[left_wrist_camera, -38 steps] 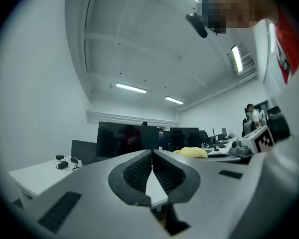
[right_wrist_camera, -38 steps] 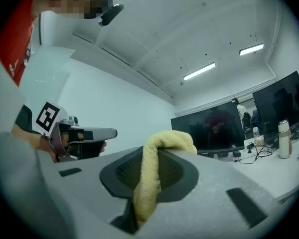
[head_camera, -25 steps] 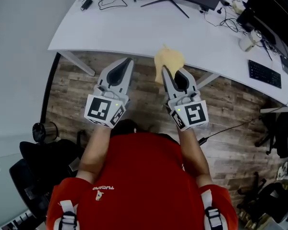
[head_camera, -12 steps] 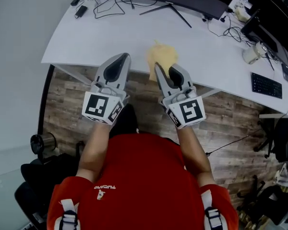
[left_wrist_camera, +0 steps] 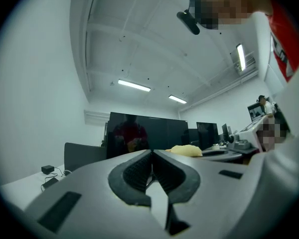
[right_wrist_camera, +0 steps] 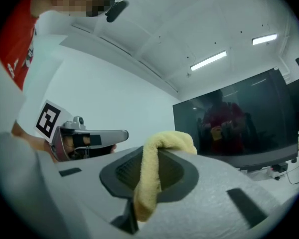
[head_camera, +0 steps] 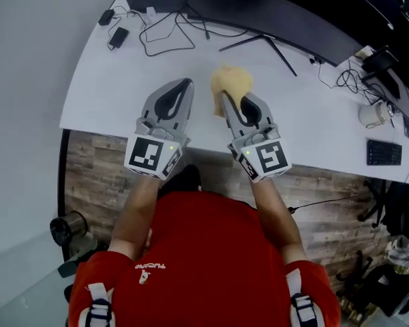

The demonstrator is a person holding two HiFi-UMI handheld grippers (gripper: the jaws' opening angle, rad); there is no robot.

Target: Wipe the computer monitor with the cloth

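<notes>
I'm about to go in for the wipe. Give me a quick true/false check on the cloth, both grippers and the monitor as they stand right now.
1. The right gripper is clamped on the yellow cloth. True.
2. The left gripper holds a second cloth. False: its jaws are together with nothing between them.
3. The cloth is pressed against the monitor. False: in the head view it hangs over the white desk, apart from the screen.
4. The monitor's screen is dark and shows a reflection of the person. True.
</notes>
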